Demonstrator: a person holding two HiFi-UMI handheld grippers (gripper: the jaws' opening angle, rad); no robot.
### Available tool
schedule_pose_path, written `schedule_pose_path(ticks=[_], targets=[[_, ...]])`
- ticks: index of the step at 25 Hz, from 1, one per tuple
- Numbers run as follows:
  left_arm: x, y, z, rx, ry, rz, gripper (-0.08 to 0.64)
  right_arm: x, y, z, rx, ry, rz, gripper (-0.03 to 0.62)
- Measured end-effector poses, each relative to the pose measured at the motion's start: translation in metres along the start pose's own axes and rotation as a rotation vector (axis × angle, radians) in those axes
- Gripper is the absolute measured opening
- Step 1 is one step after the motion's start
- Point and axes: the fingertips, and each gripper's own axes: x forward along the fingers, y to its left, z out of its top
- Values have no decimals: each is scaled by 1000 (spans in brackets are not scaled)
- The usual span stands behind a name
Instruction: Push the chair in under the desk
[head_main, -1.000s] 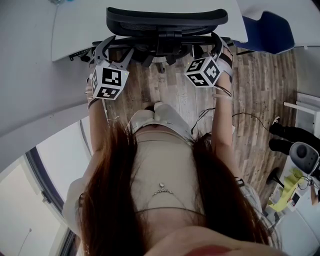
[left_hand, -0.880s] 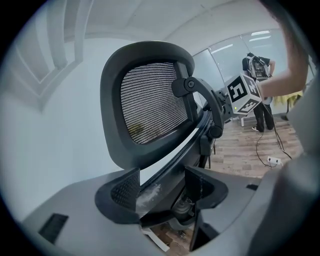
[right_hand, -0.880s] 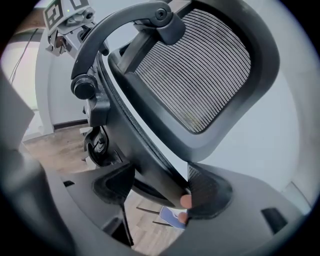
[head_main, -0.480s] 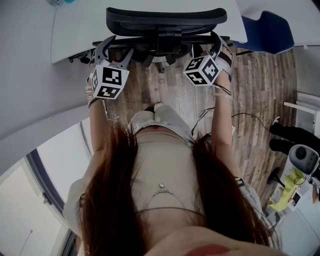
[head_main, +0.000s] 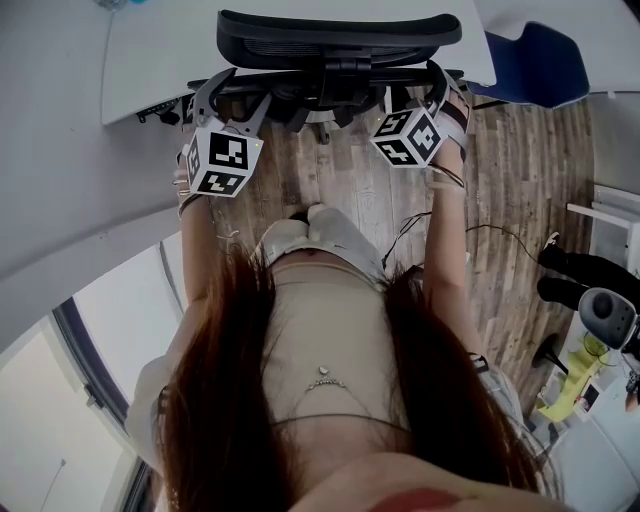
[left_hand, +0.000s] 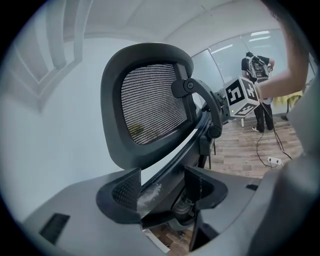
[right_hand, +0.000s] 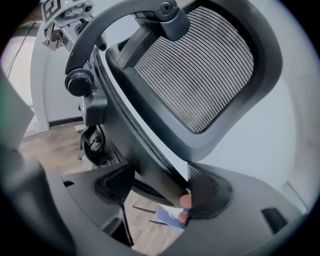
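- Head view: the chair (head_main: 340, 38) is standing straight ahead at the desk (head_main: 150, 50) edge, its back lying crosswise, with the left gripper (head_main: 232, 98) and right gripper (head_main: 412, 98) equally near.
- Left gripper view: the left gripper (left_hand: 162, 187) is clamping the back's frame.
- Right gripper view: the right gripper (right_hand: 160, 187) is gripping the opposite edge.

Left hand-held gripper (head_main: 216, 97) and right hand-held gripper (head_main: 436, 84) grip chair (head_main: 340, 38) (at desk (head_main: 160, 50)).

Office corner, as I watched it over the feeds.
A wood-plank floor (head_main: 520, 200) ran beneath plain white walls (head_main: 60, 150). A blue seat (head_main: 535, 65) stood off to the right, and strip lights (left_hand: 260, 34) glowed above glass panels (left_hand: 220, 65) at the far end.
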Motion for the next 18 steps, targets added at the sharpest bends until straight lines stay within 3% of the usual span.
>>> schedule_pose_path(ticks=[18], targets=[[1,-2,-1,1,1,6,272,2,1,-2,-4,-19,-4,324]])
